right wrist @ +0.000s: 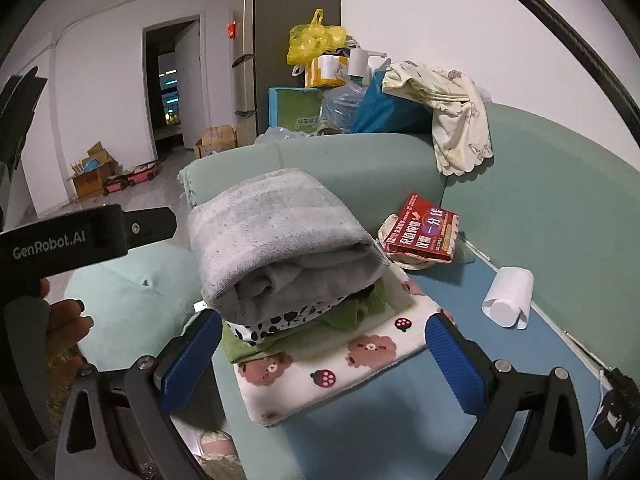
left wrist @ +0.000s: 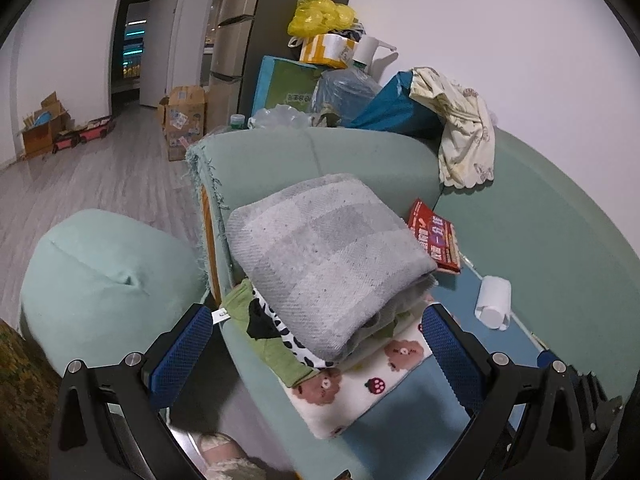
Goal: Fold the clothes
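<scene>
Both the left tongs (left wrist: 316, 330) and right tongs (right wrist: 324, 334) gape wide and empty just before the stack of folded clothes (left wrist: 332, 256) on the sofa (left wrist: 540, 208).

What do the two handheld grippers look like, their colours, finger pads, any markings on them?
Both grippers are black angular frames with silver round bolts at the joints. The left gripper and right gripper each carry two blue pads with a fine cross-hatched texture. The left gripper's black body, seen from the right wrist, bears pale "GenRobot.AI" lettering.
</scene>
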{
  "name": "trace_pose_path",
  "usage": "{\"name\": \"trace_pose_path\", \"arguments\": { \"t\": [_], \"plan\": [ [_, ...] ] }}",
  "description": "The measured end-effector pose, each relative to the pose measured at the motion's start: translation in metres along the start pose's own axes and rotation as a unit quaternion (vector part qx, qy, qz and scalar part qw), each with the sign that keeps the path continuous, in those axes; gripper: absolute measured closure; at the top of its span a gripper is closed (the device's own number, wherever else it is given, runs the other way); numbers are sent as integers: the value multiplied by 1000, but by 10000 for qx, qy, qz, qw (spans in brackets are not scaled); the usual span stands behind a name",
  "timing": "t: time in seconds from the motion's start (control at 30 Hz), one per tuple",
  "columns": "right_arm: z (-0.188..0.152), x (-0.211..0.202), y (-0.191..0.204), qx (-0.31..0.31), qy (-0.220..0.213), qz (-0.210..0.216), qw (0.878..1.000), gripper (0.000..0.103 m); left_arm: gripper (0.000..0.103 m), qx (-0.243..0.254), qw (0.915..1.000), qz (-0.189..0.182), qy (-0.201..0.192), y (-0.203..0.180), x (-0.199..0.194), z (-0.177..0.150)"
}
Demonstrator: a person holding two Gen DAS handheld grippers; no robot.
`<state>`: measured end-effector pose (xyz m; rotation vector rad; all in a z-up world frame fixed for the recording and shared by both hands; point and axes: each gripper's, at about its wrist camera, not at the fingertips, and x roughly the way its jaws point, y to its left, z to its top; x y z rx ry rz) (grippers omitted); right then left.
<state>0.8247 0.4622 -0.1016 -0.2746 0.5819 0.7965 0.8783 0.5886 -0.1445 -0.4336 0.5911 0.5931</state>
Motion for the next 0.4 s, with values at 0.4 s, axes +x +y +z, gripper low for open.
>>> {"name": "trace_pose_path", "arguments": {
  "t": [0.4],
  "plan": [
    [0, -3, 1, -25, 48, 13, 10000, 0, 0, -43, 10000, -1, 18, 5, -3, -5]
  ]
}}
